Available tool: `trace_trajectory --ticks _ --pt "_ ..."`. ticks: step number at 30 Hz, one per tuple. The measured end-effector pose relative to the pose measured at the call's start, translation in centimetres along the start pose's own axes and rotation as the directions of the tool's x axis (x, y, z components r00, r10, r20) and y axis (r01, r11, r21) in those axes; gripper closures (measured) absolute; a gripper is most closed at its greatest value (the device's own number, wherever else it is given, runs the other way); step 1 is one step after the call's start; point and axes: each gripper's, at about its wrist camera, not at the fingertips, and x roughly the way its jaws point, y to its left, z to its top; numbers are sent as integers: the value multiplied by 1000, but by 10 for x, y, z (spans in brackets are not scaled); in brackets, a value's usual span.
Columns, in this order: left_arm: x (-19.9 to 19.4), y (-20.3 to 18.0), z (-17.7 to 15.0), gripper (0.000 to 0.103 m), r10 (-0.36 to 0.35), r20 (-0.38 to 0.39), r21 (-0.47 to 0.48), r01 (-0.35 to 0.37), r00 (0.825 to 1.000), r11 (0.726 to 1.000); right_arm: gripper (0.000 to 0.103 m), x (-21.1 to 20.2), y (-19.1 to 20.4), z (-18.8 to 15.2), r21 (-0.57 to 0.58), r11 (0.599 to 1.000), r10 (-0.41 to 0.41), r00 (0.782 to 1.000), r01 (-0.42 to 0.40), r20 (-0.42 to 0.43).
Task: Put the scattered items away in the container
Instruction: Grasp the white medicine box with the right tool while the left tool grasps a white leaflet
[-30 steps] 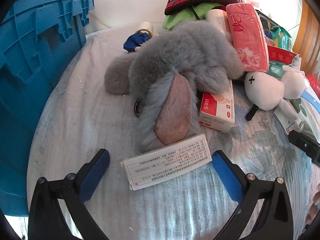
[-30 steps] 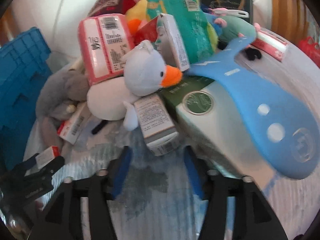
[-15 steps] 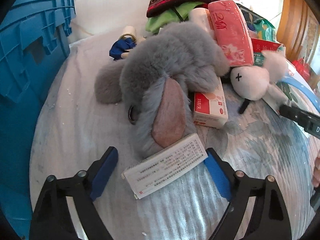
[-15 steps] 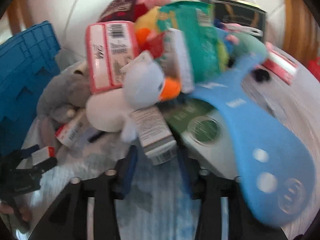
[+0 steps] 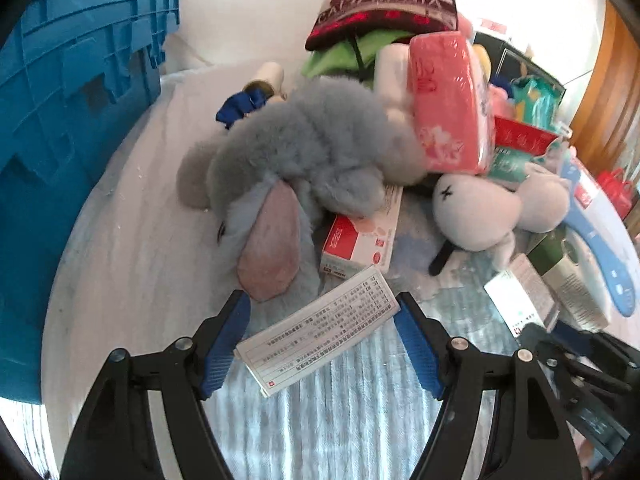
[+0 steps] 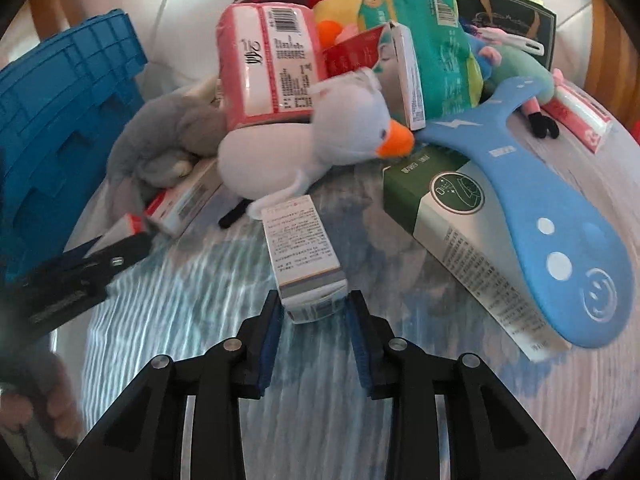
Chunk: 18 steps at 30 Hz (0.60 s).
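Note:
A blue crate (image 5: 68,128) stands at the left; it also shows in the right wrist view (image 6: 60,136). My left gripper (image 5: 322,340) is open, its blue pads on either side of a flat white printed box (image 5: 316,336) lying on the cloth. My right gripper (image 6: 314,320) has its pads at both sides of the near end of a small white medicine box (image 6: 300,252); touching cannot be told. A grey plush (image 5: 304,160), a white duck plush (image 6: 320,148) and a red-white box (image 5: 360,240) lie in the pile behind.
A pink tissue pack (image 6: 268,64), a green-silver carton (image 6: 460,224), a blue paddle-shaped item (image 6: 552,232), a green packet (image 6: 432,40) and more toys are heaped at the back. The left gripper shows in the right wrist view (image 6: 80,276).
My left gripper has moved forward so its pads now flank the white printed box. My right gripper has narrowed around the end of the small medicine box.

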Motion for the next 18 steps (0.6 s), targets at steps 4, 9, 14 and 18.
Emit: trace_trajectory --ticks 4,9,14,18 --pt "17 9 -4 30 14 -41 -26 -15 999 1000 50 -4 6 10 -43 999 6 999 -4 49" --pt "18 -2 -14 22 70 -26 25 -70 997 997 50 37 22 17 -39 999 -11 1000 12 23" --pt "14 -5 -23 6 53 -26 37 -52 998 998 45 47 32 15 -62 998 -16 998 20 64" --pt "7 -5 -24 24 67 -6 21 -67 998 998 47 52 31 20 -45 999 -15 998 18 69"
